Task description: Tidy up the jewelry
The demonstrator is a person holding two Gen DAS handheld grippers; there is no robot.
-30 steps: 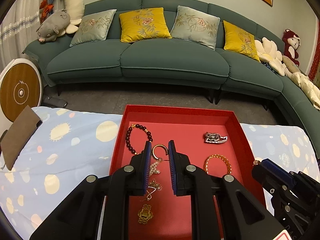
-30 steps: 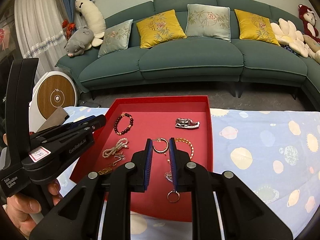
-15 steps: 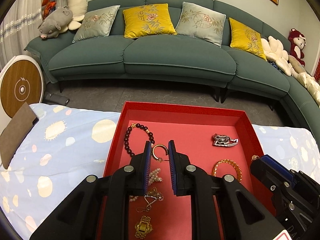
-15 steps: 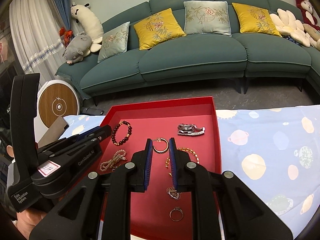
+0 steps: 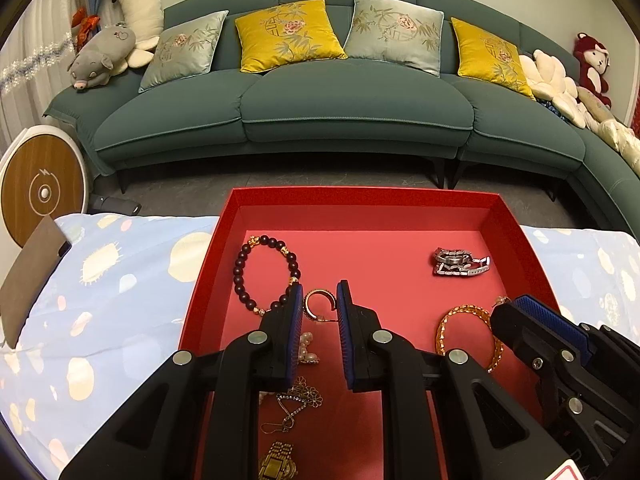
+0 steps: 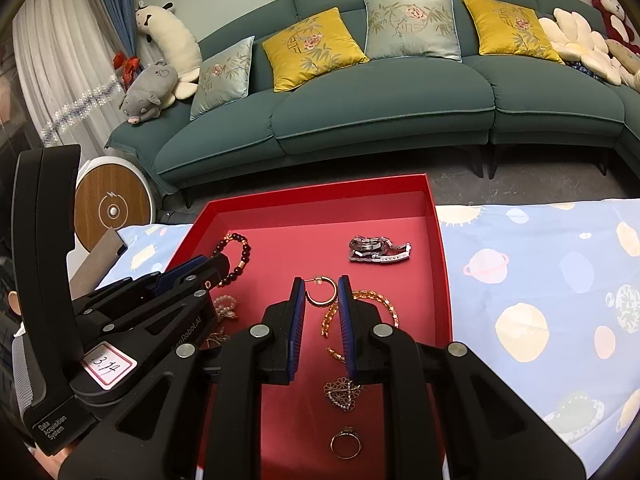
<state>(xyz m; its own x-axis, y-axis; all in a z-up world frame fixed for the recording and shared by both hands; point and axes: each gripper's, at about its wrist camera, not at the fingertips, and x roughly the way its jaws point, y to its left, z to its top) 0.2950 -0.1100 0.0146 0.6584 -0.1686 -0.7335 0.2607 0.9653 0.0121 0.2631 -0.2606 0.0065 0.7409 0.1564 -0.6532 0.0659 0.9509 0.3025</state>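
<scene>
I hold my left tool (image 5: 318, 304) and right tool (image 6: 322, 298) above the red tray (image 5: 360, 196) on the desk, both with fingers apart, framing the gold hoop earring (image 5: 319, 305) lying there, so either can pick it up.

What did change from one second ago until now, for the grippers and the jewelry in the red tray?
Both views show more of the tray's near end, so the left gripper and right gripper seem to have drawn back slightly. Both stay open; nothing was taken or released. The gold hoop earring, bead bracelet and other pieces lie unmoved in the red tray.
</scene>
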